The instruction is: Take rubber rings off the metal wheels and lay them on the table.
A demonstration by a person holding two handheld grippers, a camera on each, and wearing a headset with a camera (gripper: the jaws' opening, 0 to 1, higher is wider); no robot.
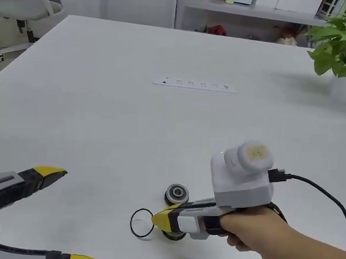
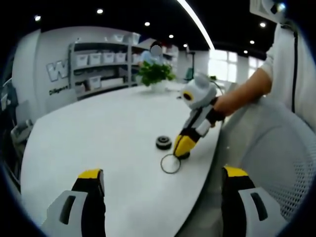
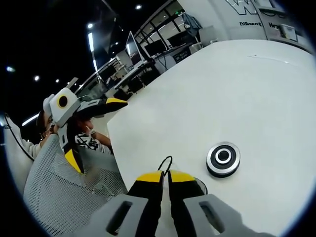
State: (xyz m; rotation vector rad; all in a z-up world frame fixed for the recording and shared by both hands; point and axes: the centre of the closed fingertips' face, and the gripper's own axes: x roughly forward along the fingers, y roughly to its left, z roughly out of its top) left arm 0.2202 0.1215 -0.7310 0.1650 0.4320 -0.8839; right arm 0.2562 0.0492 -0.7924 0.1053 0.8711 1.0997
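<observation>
A thin black rubber ring [image 1: 142, 222] lies flat on the white table [image 1: 161, 124]; it is also in the left gripper view [image 2: 170, 164]. My right gripper [image 1: 160, 220], held in a hand, points left with its yellow tips pinched on the ring's edge [image 3: 165, 163]. One metal wheel [image 1: 176, 193] with a dark rim stands just behind the tips [image 3: 223, 159]. A second wheel [image 1: 174, 235] sits partly hidden under the right gripper. My left gripper [image 1: 71, 216] hovers at the left edge, jaws wide apart and holding nothing [image 2: 162, 173].
A white power strip [image 1: 194, 84] lies across the middle of the table. A green plant [image 1: 334, 44] stands at the far right. The table's near edge runs close to the ring, with a mesh chair [image 2: 276, 148] beyond it. Shelves [image 1: 259, 7] line the back.
</observation>
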